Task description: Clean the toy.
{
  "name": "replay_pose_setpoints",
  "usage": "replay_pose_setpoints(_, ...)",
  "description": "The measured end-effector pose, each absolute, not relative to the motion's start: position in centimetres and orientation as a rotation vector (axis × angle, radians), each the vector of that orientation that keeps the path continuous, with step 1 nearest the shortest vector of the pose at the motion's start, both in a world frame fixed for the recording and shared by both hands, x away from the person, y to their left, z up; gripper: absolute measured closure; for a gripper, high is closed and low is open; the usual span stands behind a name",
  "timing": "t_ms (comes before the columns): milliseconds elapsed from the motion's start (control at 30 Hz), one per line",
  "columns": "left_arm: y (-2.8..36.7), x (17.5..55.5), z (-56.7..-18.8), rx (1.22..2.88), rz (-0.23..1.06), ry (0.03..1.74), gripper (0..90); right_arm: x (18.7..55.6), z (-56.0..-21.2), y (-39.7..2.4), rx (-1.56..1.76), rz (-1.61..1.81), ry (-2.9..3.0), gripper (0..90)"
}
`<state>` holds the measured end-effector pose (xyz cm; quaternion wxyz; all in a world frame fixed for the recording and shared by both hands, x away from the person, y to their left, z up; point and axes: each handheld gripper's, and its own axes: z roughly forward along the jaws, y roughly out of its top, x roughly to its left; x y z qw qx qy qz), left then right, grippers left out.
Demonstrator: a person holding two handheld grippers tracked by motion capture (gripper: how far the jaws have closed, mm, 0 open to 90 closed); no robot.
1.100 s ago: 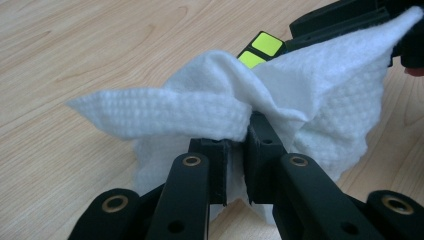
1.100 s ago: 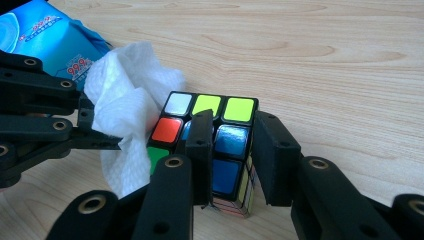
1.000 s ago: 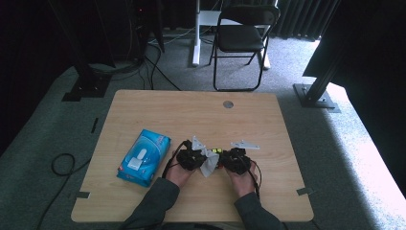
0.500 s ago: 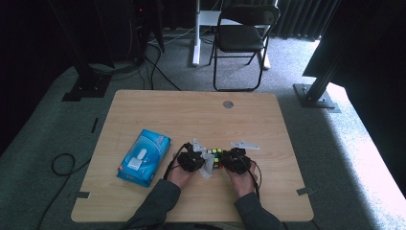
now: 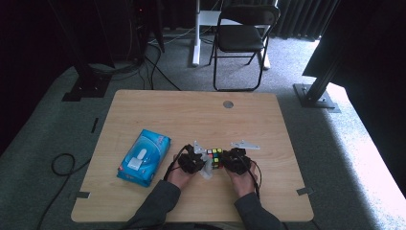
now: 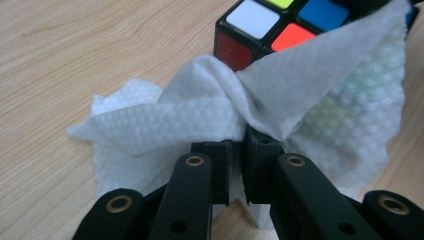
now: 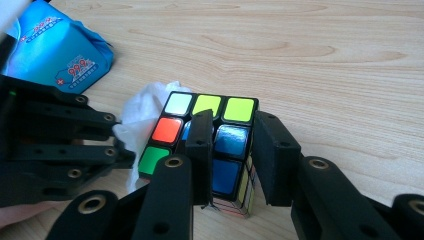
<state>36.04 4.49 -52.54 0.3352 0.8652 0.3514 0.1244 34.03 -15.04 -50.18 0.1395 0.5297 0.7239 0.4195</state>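
Observation:
A Rubik's cube (image 5: 216, 156) sits at the middle front of the wooden table (image 5: 191, 110), between my two grippers. My left gripper (image 6: 237, 145) is shut on a bunched white wipe (image 6: 210, 115), which lies against the side of the cube (image 6: 252, 20). From the other side my right gripper (image 7: 235, 145) is shut on the cube (image 7: 207, 105), its jaws straddling a column of blue squares. In the high view the left gripper (image 5: 203, 163) and right gripper (image 5: 226, 161) face each other across the cube, and the wipe (image 5: 207, 171) hangs below it.
A blue packet of wipes (image 5: 143, 157) lies on the table left of my hands, also seen in the right gripper view as the blue packet (image 7: 55, 50). A round hole (image 5: 228, 104) sits near the far edge. A folding chair (image 5: 242, 38) stands beyond the table.

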Motion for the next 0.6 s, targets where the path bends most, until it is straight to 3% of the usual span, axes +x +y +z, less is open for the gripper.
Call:
replay_pose_setpoints(300,5.0,35.0,-50.0,2.208,0.294,0.853,83.1,34.0,-50.2,-15.0,1.531,1.213,2.09,70.7)
replay_pose_setpoints(600,4.5,34.5,-51.6,2.276,0.307,0.83,83.1,34.0,-50.2,-15.1,1.53,1.215,2.091,70.8)
